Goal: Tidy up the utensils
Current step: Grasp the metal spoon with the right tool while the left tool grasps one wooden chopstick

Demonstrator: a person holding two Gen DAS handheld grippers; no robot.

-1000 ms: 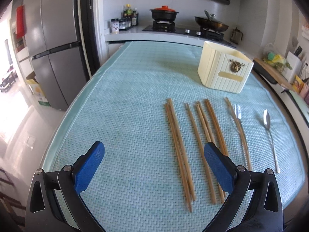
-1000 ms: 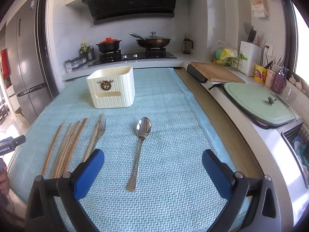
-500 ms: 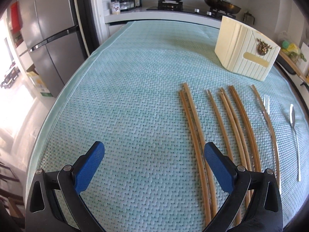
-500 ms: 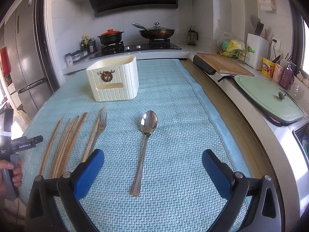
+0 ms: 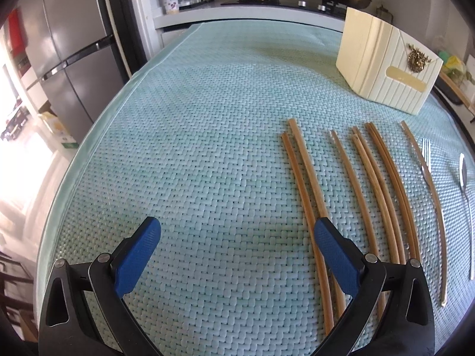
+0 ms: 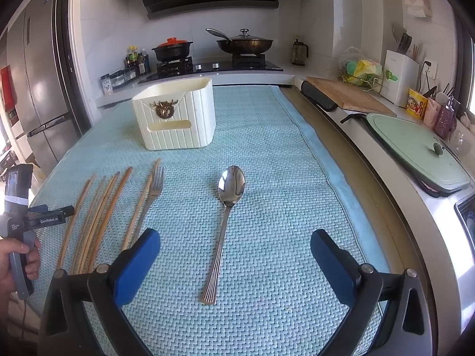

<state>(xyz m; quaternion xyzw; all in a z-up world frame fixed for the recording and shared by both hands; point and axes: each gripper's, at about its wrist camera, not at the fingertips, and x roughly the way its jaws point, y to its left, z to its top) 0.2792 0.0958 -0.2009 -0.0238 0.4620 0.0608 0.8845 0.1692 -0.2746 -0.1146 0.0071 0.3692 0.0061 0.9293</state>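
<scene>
Chopsticks (image 5: 350, 195) fanned at right of frame on the teal mat (image 5: 207, 148), fork (image 6: 151, 195) and spoon (image 6: 227, 216) beside, cream holder (image 6: 178, 118) behind. Left tongs (image 5: 234, 252) spread wide over bare mat toward its left edge. Right tongs (image 6: 234, 259) apart, straddling the spoon handle.

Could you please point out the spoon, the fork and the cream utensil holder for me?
spoon (image 6: 231, 186): right wrist view, on its bowl.
fork (image 6: 156, 181): right wrist view, on its tines.
cream utensil holder (image 6: 175, 129): right wrist view, on its front wall.
</scene>
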